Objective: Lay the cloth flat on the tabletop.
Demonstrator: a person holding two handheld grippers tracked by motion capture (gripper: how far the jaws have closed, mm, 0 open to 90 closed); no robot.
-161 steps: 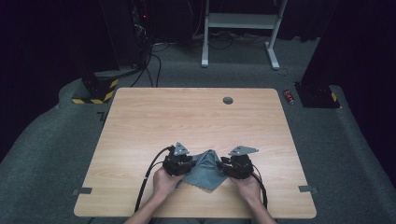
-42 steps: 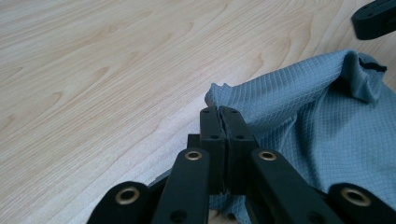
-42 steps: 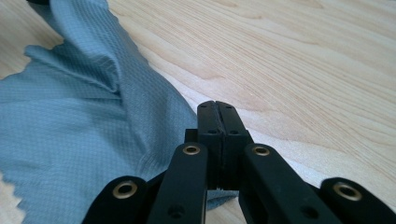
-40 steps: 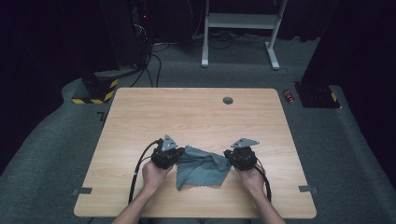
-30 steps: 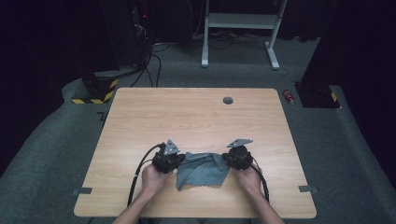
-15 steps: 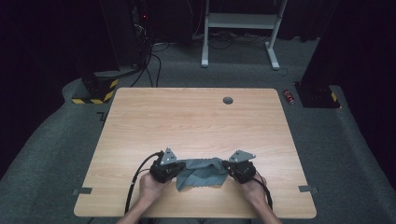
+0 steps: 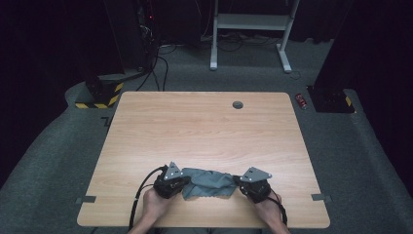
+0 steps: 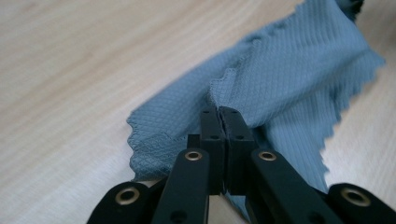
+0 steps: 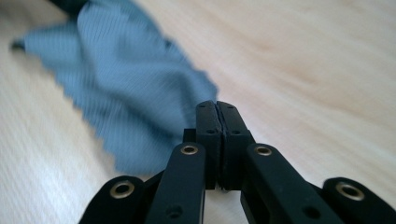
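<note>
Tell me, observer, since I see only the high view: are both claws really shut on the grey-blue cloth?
Observer: In the left gripper view the left claw is shut, with a fold of the cloth pinched between its tips.
Operator: And the right one?
Observer: In the right gripper view the right claw is shut as well; the cloth runs up to its tips from the left side of that view.
Operator: What is the cloth's edge like?
Observer: It is cut in a zigzag, and the weave shows a fine diamond pattern.
</note>
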